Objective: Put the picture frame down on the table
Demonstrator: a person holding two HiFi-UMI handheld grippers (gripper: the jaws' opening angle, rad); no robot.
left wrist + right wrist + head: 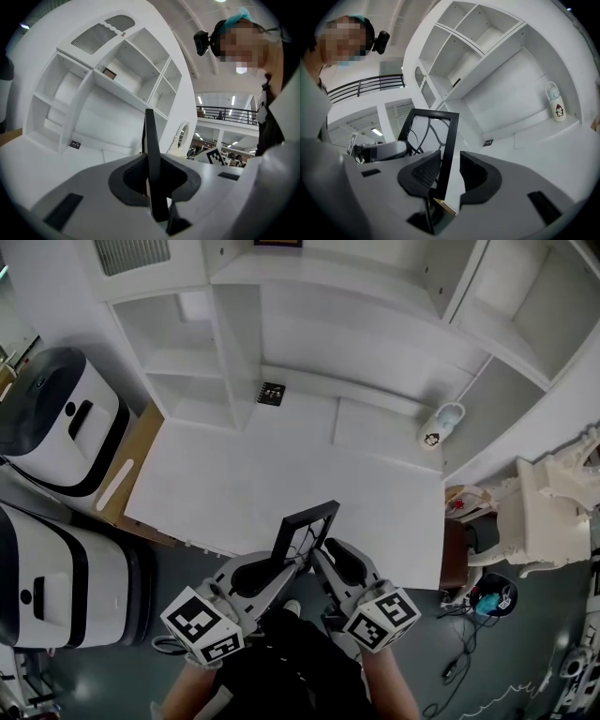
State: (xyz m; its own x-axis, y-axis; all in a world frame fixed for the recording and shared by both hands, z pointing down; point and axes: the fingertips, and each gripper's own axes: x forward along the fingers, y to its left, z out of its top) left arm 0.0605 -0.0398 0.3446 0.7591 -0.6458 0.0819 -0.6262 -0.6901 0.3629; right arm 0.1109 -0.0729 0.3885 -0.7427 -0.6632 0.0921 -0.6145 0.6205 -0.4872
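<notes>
White table (234, 484) w/ a white shelf unit (309, 306) at its back; a bottle (441, 425) stands at the far right by the shelves. Frame (305, 526) is upright over the table's near edge, btw both grippers (black border, curvy line pattern inside). Left gripper (289, 566) is clamped on the frame's edge, jaws narrow, pads pressing both sides. Right gripper (323, 549) has its jaws wide apart: frame sits btw them, but w/ a clear gap at one pad, so no grip.

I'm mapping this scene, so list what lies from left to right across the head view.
white machines → picture frame → penguin bottle → white ornate chair
</notes>
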